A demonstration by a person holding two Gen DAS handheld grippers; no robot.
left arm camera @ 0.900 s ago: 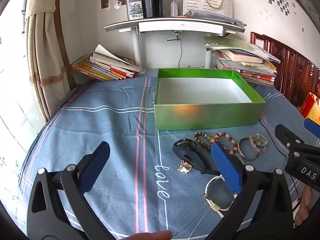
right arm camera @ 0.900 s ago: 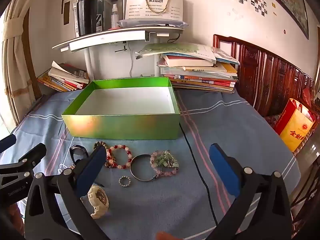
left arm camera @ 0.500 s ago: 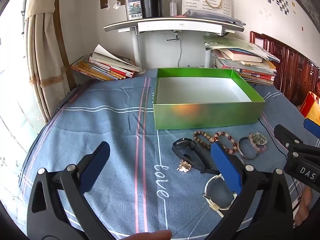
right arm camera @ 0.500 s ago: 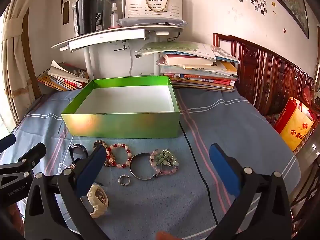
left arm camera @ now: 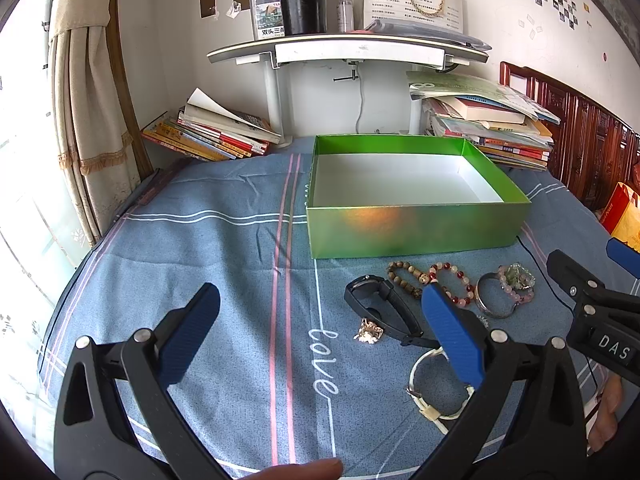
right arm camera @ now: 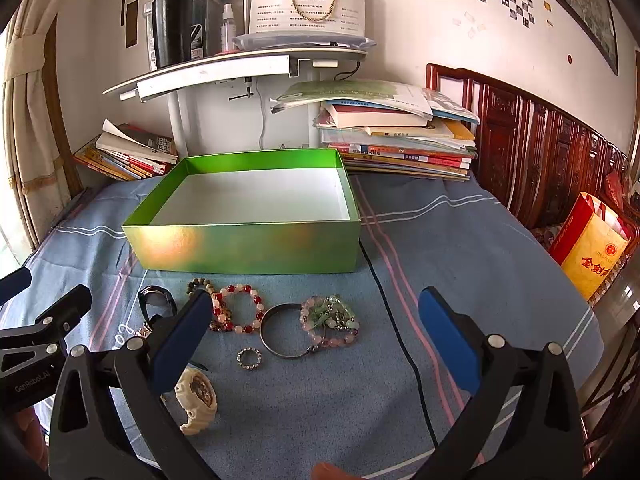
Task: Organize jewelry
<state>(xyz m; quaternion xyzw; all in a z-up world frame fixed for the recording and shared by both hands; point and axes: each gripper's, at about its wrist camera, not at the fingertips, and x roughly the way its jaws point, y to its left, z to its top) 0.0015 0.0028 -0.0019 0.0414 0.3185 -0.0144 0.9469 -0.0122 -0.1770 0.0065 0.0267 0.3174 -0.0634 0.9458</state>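
Observation:
An empty green box (left arm camera: pixel 416 232) (right arm camera: pixel 248 248) stands on the blue cloth. In front of it lie a black watch (left arm camera: pixel 380 304) (right arm camera: pixel 157 300), a brown bead bracelet (left arm camera: pixel 404 272), a red and white bead bracelet (right arm camera: pixel 238 314), a metal bangle (right arm camera: pixel 282 336), a pink and green bead bracelet (right arm camera: pixel 330 320), a small sparkly ring (right arm camera: pixel 249 359), a small gold charm (left arm camera: pixel 368 332) and a white watch (left arm camera: pixel 438 396) (right arm camera: pixel 196 396). My left gripper (left arm camera: pixel 320 340) is open and empty, hovering left of the jewelry. My right gripper (right arm camera: pixel 316 336) is open and empty above the bangle.
Book stacks (right arm camera: pixel 396 140) (left arm camera: pixel 208 132) lie behind the box on both sides of a white stand with a shelf (left arm camera: pixel 348 48). A black cable (right arm camera: pixel 400 340) runs down the cloth right of the jewelry. A carved wooden headboard (right arm camera: pixel 540 144) and a yellow bag (right arm camera: pixel 592 244) are at right.
Both views have shifted very slightly; the grippers stay open and empty. Nothing on the cloth has moved.

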